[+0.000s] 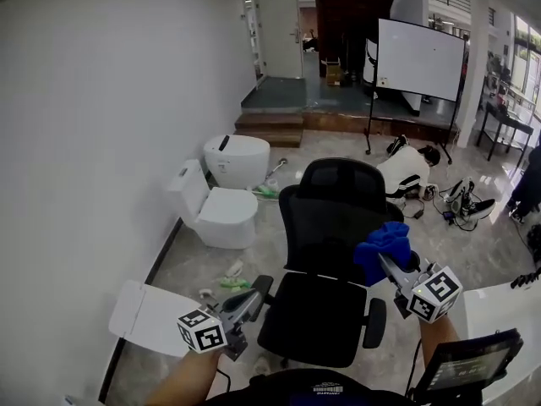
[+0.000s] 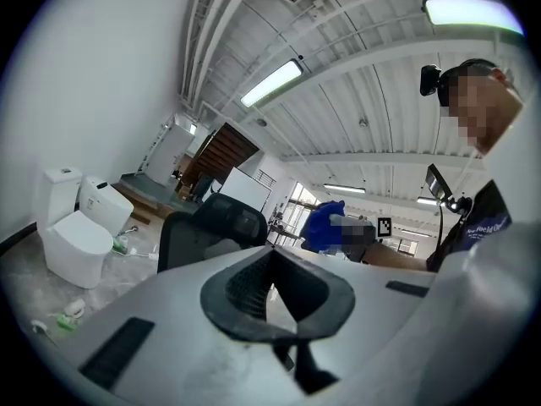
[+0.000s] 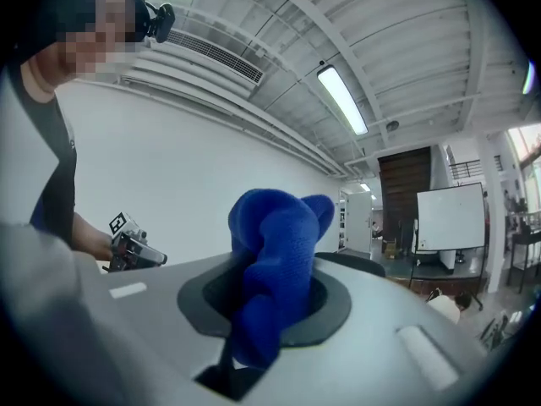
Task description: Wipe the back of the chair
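Our right gripper [image 1: 390, 266] has its jaws clamped on the one blue cloth [image 1: 380, 245], at the right edge of the single chair [image 1: 334, 214] back. Our left gripper [image 1: 254, 298] has its jaws together, holding nothing.

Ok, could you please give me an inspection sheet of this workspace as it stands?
Surface: glossy pale floor.
Job's things: black office chair; blue cloth at the backrest's right edge, contact unclear.
Clutter: two white toilets; white flat panel; green scraps.
Grippers: left gripper shut, empty; right gripper shut on the blue cloth.
Cables: loose leads on the floor.
Surroundings: white wall, whiteboard, steps.
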`<state>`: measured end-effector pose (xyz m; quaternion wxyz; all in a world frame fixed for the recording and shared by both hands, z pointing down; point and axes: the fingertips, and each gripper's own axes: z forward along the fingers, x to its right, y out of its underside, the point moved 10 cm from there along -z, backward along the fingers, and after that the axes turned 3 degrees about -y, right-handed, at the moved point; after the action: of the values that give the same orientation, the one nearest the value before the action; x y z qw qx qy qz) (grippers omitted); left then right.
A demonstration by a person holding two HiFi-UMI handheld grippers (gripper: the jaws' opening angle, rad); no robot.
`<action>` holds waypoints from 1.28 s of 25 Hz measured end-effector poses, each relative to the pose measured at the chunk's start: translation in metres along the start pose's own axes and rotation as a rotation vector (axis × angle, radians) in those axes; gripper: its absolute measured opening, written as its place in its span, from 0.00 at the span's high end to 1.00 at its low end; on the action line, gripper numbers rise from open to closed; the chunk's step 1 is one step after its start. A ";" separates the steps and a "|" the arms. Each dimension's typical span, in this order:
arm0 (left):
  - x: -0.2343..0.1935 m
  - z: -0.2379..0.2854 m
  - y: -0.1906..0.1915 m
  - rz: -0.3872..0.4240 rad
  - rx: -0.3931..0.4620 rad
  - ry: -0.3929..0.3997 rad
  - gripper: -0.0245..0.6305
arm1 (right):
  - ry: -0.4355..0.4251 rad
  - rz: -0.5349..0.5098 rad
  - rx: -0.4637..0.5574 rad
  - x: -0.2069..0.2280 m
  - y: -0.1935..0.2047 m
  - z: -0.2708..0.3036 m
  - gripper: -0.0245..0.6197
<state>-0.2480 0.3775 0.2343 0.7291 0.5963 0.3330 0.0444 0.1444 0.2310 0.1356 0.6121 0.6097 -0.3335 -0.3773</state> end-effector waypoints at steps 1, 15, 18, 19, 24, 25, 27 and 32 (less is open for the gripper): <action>-0.016 -0.001 -0.003 -0.008 -0.002 0.007 0.96 | 0.010 -0.009 -0.003 0.001 -0.001 0.018 0.84; -0.206 -0.003 -0.058 -0.015 -0.109 0.110 0.96 | 0.255 -0.204 -0.131 0.068 0.013 0.253 0.84; -0.215 0.001 -0.051 -0.027 -0.114 0.089 0.96 | 0.279 -0.312 -0.186 0.090 0.029 0.284 0.84; -0.215 0.003 -0.047 -0.029 -0.112 0.080 0.96 | 0.281 -0.359 -0.205 0.097 0.034 0.294 0.84; -0.201 0.006 -0.025 -0.076 -0.100 0.009 0.96 | 0.262 -0.528 -0.247 0.123 0.053 0.337 0.84; -0.198 0.006 -0.019 -0.087 -0.101 0.000 0.96 | 0.255 -0.559 -0.245 0.124 0.054 0.346 0.84; -0.193 0.005 -0.009 -0.107 -0.108 -0.023 0.96 | 0.248 -0.616 -0.236 0.124 0.055 0.362 0.84; -0.191 0.007 0.002 -0.123 -0.123 -0.051 0.96 | 0.242 -0.692 -0.252 0.131 0.061 0.389 0.84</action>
<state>-0.3909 0.2840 0.3193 0.7741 0.5295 0.3469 0.0046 -0.1256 -0.0765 0.2031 0.5537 0.6461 0.0156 -0.5251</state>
